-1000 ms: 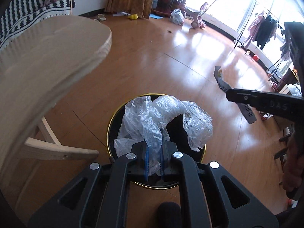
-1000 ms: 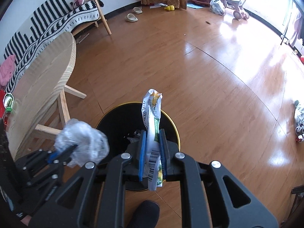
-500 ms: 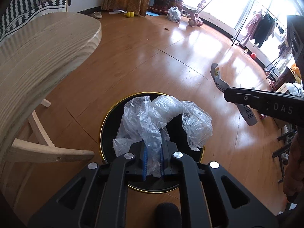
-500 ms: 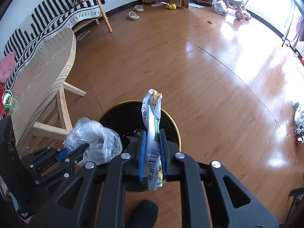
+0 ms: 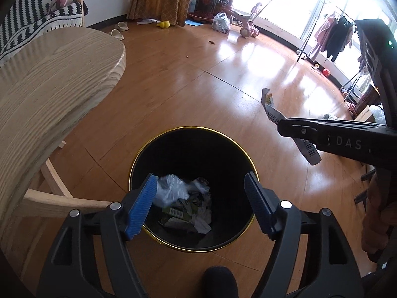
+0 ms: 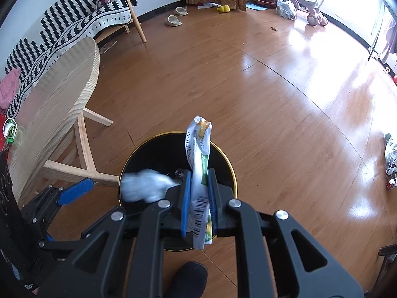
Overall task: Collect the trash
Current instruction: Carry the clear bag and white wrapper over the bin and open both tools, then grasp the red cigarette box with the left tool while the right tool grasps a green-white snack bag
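Observation:
A black bin with a gold rim stands on the wooden floor right under both grippers. My left gripper hovers over its mouth, jaws opening, with nothing between the blue pads. The crumpled clear plastic bag lies free inside on other trash; in the right wrist view it is a blur at the bin's left rim. My right gripper is shut on a white, green and yellow snack wrapper that sticks up above the bin. From the left wrist view this wrapper hangs to the right of the bin.
A round pale wooden table with slanted legs stands close on the left of the bin. A striped sofa lines the far wall. A dark shoe is at the bottom edge, and a hand holds the right gripper.
My left gripper's jaws have spread apart and let go of the clear plastic bag, which has dropped into the bin. The right gripper still grips the wrapper in the same place.

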`<state>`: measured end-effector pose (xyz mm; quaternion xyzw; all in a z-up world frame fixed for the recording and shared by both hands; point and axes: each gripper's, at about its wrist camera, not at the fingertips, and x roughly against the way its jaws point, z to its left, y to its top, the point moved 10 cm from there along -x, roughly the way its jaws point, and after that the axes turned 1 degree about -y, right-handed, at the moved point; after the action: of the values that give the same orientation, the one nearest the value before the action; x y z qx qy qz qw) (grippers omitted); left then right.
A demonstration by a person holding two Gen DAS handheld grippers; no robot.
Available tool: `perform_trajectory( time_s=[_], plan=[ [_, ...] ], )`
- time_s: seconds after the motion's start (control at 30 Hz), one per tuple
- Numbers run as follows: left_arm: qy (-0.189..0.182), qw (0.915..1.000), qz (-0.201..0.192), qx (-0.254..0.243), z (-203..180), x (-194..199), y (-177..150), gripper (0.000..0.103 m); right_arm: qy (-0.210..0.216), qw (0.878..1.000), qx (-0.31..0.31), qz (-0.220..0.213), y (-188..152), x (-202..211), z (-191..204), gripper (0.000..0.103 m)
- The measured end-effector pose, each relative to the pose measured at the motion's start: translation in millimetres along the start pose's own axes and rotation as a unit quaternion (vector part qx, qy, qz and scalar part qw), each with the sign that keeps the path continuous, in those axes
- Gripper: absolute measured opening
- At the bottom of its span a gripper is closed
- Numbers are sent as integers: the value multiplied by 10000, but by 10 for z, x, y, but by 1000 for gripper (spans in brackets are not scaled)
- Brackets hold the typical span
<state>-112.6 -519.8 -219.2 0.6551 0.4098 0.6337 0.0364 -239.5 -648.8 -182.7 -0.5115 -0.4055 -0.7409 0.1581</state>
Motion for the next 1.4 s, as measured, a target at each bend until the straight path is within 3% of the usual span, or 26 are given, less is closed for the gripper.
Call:
perform_trajectory(
  time_s=[0.57,0.6,0.63,0.67,0.7,0.83,0.93,1.03,1.2,1.3,1.4],
  plan=[
    [47,9997,-223,-32,114,351,43,79,203,9998,56,58,38,-33,202,16],
    [56,9997,-236,-39,124,374,42,79,215,9997,46,57,42,-31,210,18],
    [65,9997,-248,-47,137,399,43,80,244,9997,29,42,48,-25,220,33],
    [70,9996,-255,-52,154,419,49,80,244,9997,19,7,59,-10,217,58],
    [79,9996,-264,-55,169,440,53,80,212,9997,21,-78,82,21,220,66],
    [126,9994,-322,-16,267,597,72,84,257,9995,-38,-170,141,98,283,69],
    [202,9988,-449,69,416,802,106,88,258,9993,3,-275,206,161,399,80],
    [346,9973,-636,146,609,1059,145,93,356,9985,62,-405,295,243,631,81],
    [900,9906,-884,537,1277,1579,150,96,636,9954,429,-568,425,351,1379,83],
    [1314,9832,-954,831,1768,1895,52,96,826,9920,740,-609,472,387,1923,84],
    [1813,9704,-1005,1240,2424,2271,-168,96,1014,9870,1090,-602,478,393,2580,85]
  ],
)
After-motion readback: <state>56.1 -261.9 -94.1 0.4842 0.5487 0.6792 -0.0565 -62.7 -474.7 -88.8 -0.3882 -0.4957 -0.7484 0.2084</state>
